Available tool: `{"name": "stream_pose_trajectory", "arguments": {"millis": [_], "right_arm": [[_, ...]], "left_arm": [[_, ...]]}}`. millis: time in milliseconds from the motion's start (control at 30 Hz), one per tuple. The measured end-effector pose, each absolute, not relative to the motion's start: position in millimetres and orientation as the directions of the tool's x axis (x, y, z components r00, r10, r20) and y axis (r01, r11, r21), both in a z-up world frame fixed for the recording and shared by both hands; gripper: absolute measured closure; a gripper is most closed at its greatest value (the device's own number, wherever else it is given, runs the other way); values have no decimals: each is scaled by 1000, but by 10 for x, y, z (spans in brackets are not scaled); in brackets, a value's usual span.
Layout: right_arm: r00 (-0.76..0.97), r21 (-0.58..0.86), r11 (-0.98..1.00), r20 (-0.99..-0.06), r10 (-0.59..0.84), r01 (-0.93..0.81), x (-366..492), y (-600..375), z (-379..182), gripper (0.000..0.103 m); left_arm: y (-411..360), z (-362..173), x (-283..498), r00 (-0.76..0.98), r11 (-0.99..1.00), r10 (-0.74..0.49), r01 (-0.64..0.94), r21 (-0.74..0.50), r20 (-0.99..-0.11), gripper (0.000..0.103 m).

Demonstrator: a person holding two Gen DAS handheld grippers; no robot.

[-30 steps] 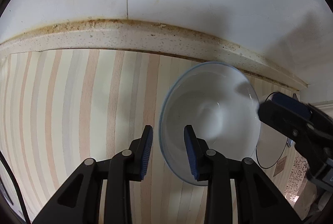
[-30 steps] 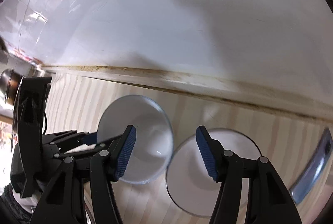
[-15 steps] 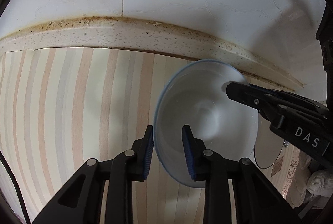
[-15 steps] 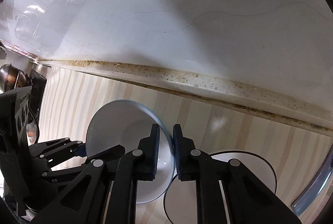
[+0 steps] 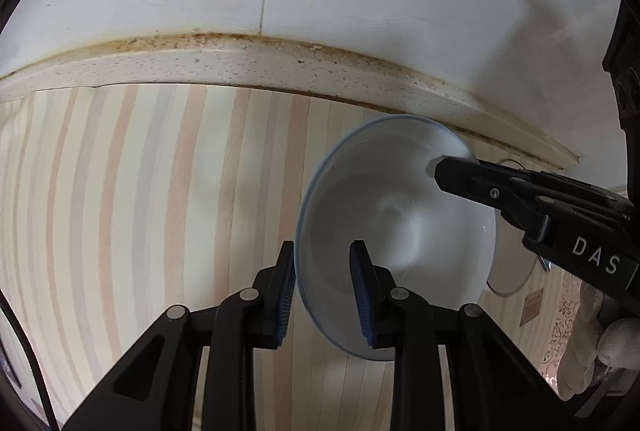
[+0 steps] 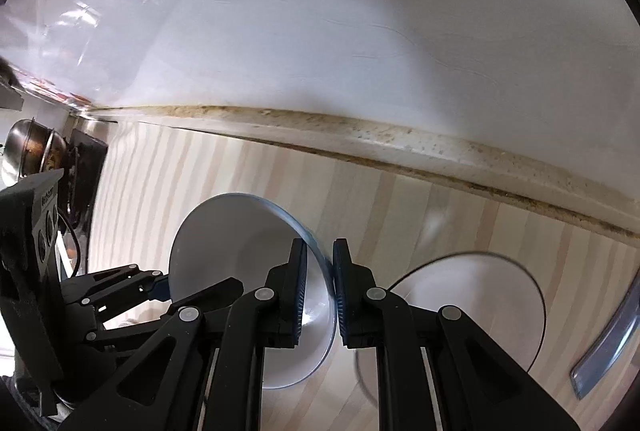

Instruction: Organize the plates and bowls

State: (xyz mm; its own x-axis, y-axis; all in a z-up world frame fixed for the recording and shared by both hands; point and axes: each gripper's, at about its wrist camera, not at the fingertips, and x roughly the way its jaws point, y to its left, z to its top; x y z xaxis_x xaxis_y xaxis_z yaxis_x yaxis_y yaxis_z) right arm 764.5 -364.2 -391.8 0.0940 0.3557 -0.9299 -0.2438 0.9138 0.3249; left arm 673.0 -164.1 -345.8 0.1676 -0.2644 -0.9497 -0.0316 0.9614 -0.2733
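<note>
A white bowl (image 5: 396, 223) with a thin blue rim is tilted on edge above the striped counter (image 5: 140, 211). My left gripper (image 5: 323, 271) straddles its near rim, one finger outside and one inside, shut on the bowl. My right gripper (image 5: 438, 173) comes in from the right and pinches the far rim. In the right wrist view my right gripper (image 6: 320, 271) is shut on the bowl (image 6: 240, 263), while my left gripper (image 6: 160, 285) holds the opposite edge. A white plate (image 6: 472, 303) with a dark rim lies flat on the counter just right of the bowl.
A speckled backsplash ledge (image 5: 240, 59) and white wall close the back of the counter. At the far right lies another blue-rimmed dish (image 6: 604, 343), only its edge in view. A metal pot (image 6: 28, 151) stands far left. A gloved hand (image 5: 588, 335) holds the right gripper.
My right gripper went from wide open above the plate to shut on the bowl's rim. The left fingers drew a little closer together on the bowl.
</note>
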Motion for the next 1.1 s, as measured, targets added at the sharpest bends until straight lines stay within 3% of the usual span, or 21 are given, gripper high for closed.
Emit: {"name": "stream_pose_trajectory", "arguments": {"millis": [333,700,1100], "right_arm": [[104,338,911,-923,369,-237,7024,-3641,-3492,88],[130,329,933,-929,348,-148,5892,-4060,-3056,88],[55,303,950,-950,307,-69,4801,-4514,-3282,88]], "left_arm": [[-1698,-3150,6222,174,962,-269,-1,-274,-947,79],[-1997,-2827,5392,113,943,-319,140,-303,-941,79],[-2371,-2988,4589,-3,917,-330,236,-321,-944,79]]}}
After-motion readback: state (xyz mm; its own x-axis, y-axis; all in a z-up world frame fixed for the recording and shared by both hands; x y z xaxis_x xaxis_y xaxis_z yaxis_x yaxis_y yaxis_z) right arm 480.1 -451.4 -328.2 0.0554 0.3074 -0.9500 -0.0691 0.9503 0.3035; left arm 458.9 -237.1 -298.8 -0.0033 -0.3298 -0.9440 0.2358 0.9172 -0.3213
